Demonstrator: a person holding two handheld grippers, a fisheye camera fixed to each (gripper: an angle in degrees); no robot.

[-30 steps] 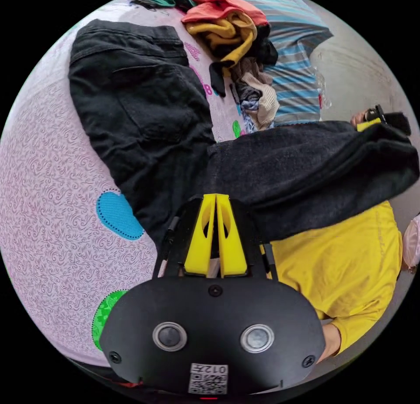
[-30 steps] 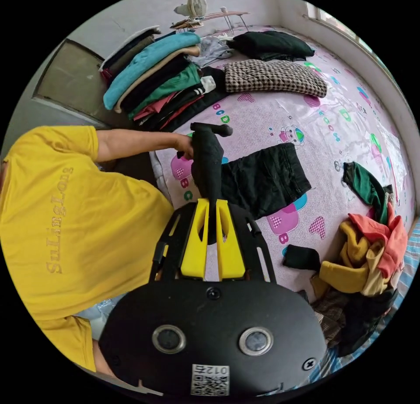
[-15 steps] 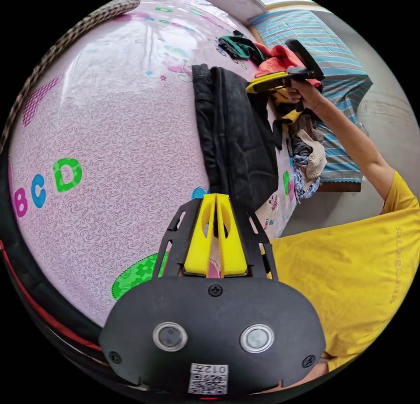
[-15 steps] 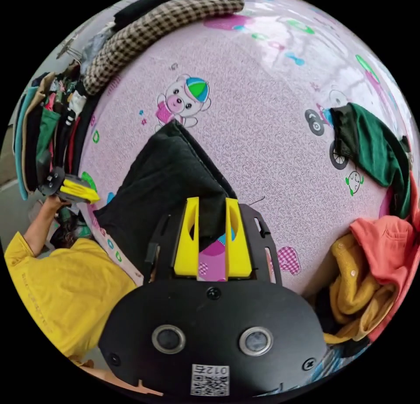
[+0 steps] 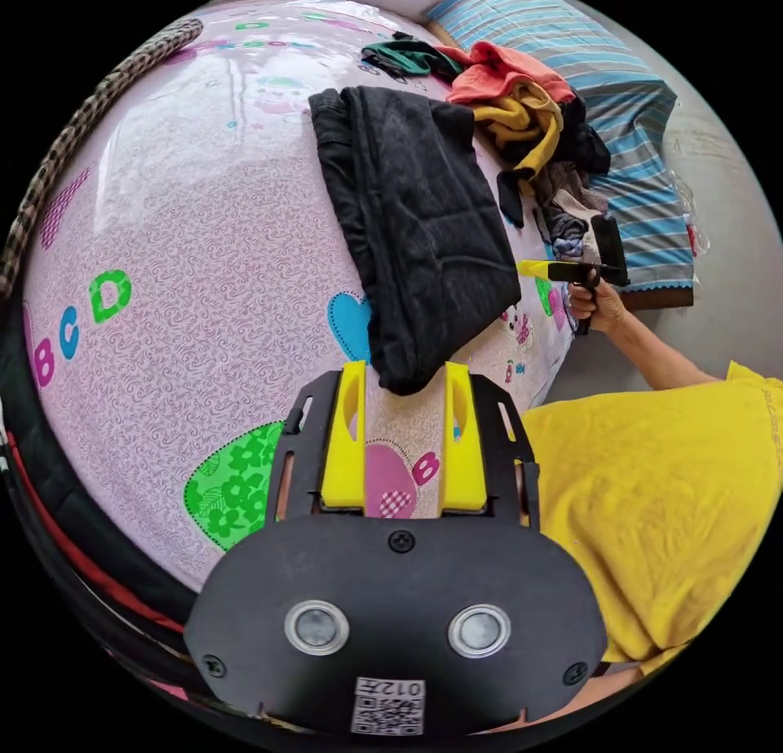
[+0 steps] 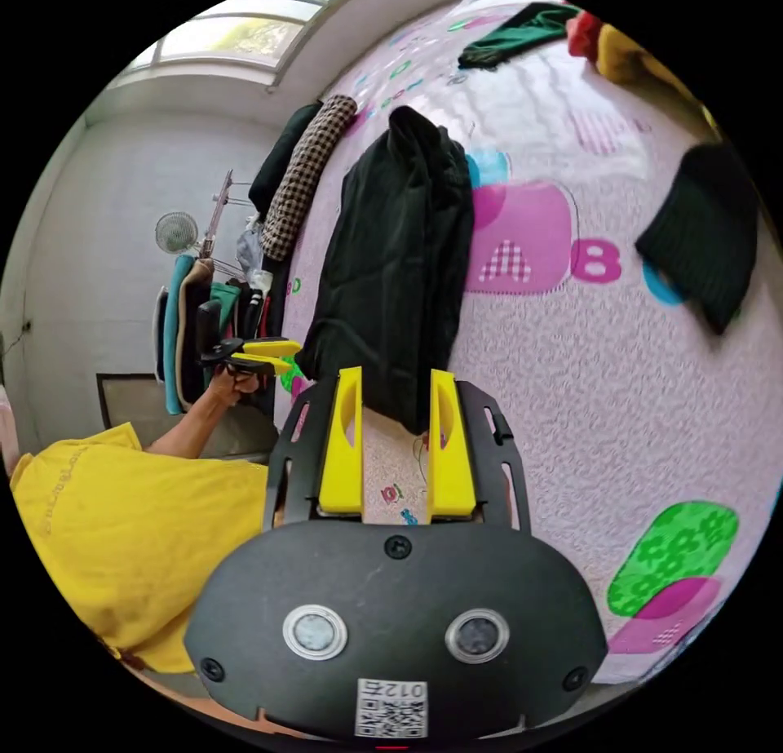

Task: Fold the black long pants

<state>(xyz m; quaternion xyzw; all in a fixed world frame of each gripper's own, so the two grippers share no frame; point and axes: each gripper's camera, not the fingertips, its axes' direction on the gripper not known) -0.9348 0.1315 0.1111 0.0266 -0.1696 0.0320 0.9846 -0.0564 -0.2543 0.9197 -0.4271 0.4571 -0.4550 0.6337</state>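
The folded black long pants [image 5: 412, 223], judged soft, limp and fairly heavy, were shown just beyond the spread, empty fingers [image 5: 342, 435] of the left gripper [image 5: 403, 378] and right gripper [image 6: 396, 382], best pinched at a thick folded edge.

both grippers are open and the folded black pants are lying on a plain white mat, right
Not quite: the mat is pink with coloured letters and shapes, as the left gripper view shows. The folded black pants do lie on it, and the left gripper and right gripper are open.

Matt black cloth pants [image 5: 416, 231], glossy patterned mat [image 5: 204, 239], smooth yellow plastic jaws
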